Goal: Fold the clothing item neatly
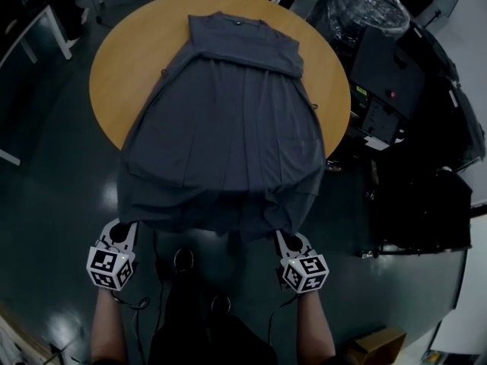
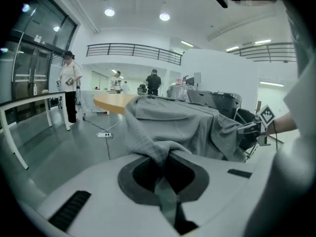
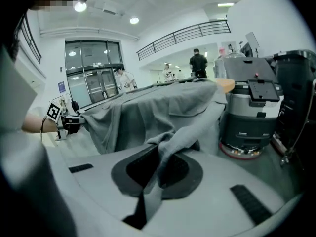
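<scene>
Left gripper point(image 1: 122, 238) and right gripper point(image 1: 287, 243) each clamp a hem corner of the grey dress point(image 1: 228, 128), draped over the round table's point(image 1: 122, 67) near edge. First fold apparently starting; next, carry the hem evenly toward the collar.

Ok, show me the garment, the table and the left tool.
garment point(image 1: 228, 120): head view, middle of the spread fabric.
table point(image 1: 129, 59): head view, bare wood left of the garment.
left tool point(image 2: 161, 164): left gripper view, between its tips, pinching the hem.
</scene>
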The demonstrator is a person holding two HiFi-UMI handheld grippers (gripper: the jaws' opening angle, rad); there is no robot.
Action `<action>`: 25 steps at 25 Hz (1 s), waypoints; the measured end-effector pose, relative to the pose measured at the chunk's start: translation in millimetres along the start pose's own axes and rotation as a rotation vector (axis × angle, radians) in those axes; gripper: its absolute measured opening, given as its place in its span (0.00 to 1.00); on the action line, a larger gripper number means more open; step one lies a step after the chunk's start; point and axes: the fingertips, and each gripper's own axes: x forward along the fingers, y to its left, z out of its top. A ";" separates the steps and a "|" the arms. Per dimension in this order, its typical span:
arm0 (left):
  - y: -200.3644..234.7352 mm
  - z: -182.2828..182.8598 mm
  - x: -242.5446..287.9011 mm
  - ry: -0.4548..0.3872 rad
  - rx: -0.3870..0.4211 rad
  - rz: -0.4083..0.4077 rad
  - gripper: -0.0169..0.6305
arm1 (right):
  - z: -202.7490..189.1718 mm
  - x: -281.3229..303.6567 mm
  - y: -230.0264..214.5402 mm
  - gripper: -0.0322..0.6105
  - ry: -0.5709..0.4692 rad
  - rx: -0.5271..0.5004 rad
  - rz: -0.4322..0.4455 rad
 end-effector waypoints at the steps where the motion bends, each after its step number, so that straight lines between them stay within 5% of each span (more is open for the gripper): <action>1: -2.3 10.5 -8.6 -0.003 -0.005 -0.004 0.05 | 9.7 -9.0 5.6 0.05 0.001 -0.009 0.004; 13: -8.2 199.1 -56.9 -0.144 0.037 -0.184 0.05 | 198.6 -57.4 30.9 0.05 -0.094 -0.163 -0.016; 18: 6.4 291.6 -27.1 -0.236 0.039 -0.263 0.05 | 294.0 -42.7 28.9 0.05 -0.232 -0.189 -0.024; 25: 53.7 413.2 49.1 -0.315 0.019 -0.222 0.05 | 411.4 3.8 -39.0 0.05 -0.351 -0.185 -0.063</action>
